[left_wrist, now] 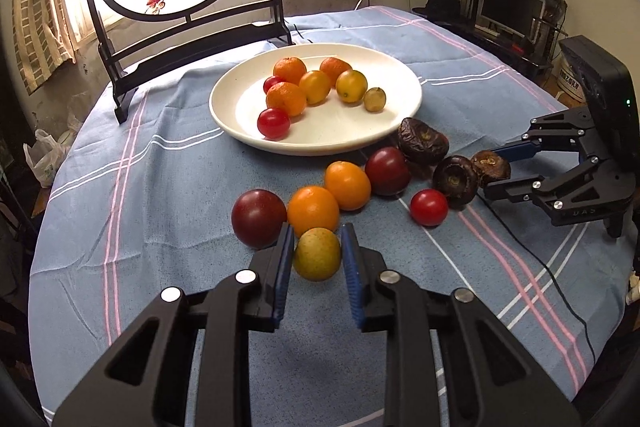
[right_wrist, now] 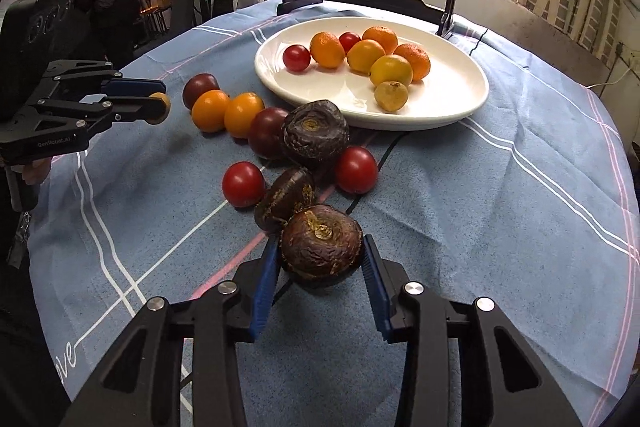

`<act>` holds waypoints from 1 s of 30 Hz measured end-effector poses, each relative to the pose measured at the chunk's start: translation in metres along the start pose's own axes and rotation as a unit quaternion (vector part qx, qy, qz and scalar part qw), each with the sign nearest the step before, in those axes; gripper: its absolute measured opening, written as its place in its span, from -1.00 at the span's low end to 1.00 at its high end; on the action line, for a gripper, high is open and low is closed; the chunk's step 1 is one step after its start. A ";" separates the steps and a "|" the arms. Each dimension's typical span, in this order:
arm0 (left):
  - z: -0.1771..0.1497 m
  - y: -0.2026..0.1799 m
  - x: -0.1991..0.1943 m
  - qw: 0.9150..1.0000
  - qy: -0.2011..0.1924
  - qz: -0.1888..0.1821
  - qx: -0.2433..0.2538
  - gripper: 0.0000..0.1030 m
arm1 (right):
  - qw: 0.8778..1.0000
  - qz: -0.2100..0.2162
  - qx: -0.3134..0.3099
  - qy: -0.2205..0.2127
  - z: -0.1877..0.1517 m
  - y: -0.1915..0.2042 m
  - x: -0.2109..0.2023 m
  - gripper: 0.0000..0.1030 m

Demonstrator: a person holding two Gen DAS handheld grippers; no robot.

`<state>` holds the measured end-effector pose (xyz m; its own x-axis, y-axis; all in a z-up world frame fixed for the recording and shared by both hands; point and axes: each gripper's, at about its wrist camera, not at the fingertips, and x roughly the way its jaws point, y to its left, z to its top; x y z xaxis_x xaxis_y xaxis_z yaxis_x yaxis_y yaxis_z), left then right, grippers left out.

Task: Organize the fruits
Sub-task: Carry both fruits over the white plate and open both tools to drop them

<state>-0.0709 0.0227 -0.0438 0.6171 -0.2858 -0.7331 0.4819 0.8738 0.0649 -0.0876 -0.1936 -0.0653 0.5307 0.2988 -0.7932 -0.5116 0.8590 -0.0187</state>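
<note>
Two grippers are each closed on a fruit mid-tabletop: left gripper (left_wrist: 317, 247) clamps a yellow-green fruit (left_wrist: 317, 254), right gripper (right_wrist: 320, 263) a wrinkled dark fruit (right_wrist: 322, 245), its underside hidden.

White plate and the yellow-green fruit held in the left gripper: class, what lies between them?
In the left wrist view, two oranges sit on the blue cloth between the plate and the held fruit.

The plate (left_wrist: 240, 115) is smooth, shiny white china. The tablecloth (left_wrist: 160, 187) is soft, matt blue cloth — a bit wrinkly. Red tomatoes (right_wrist: 243, 183) are glossy; the dark fruit (right_wrist: 320, 247), low in the frame, looks rough and wrinkled.
</note>
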 end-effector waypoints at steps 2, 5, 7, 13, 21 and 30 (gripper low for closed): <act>0.005 -0.001 0.000 1.000 -0.001 0.001 -0.004 -0.54 | 1.000 -0.003 0.003 -0.010 0.001 -0.003 -0.008 -0.21; 0.015 -0.001 0.002 1.000 -0.001 0.013 -0.017 -0.54 | 1.000 -0.002 0.013 -0.029 0.007 -0.009 -0.016 -0.21; 0.024 -0.001 0.002 1.000 -0.005 0.019 -0.022 -0.54 | 0.999 -0.004 0.013 -0.042 0.012 -0.011 -0.021 -0.21; 0.050 -0.001 0.003 0.999 -0.020 0.033 -0.037 -0.54 | 0.997 0.007 0.020 -0.077 0.028 -0.015 -0.033 -0.21; 0.067 -0.004 0.014 0.998 -0.023 0.046 -0.039 -0.54 | 0.996 0.017 0.028 -0.089 0.036 -0.021 -0.033 -0.21; 0.081 0.012 0.019 0.997 -0.037 0.048 -0.055 -0.54 | 0.995 0.023 0.038 -0.095 0.041 -0.030 -0.030 -0.21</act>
<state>-0.0026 -0.0040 -0.0018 0.7030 -0.2225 -0.6755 0.3496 0.9352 0.0557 -0.0603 -0.2116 -0.0153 0.6297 0.4048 -0.6630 -0.4897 0.8694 0.0658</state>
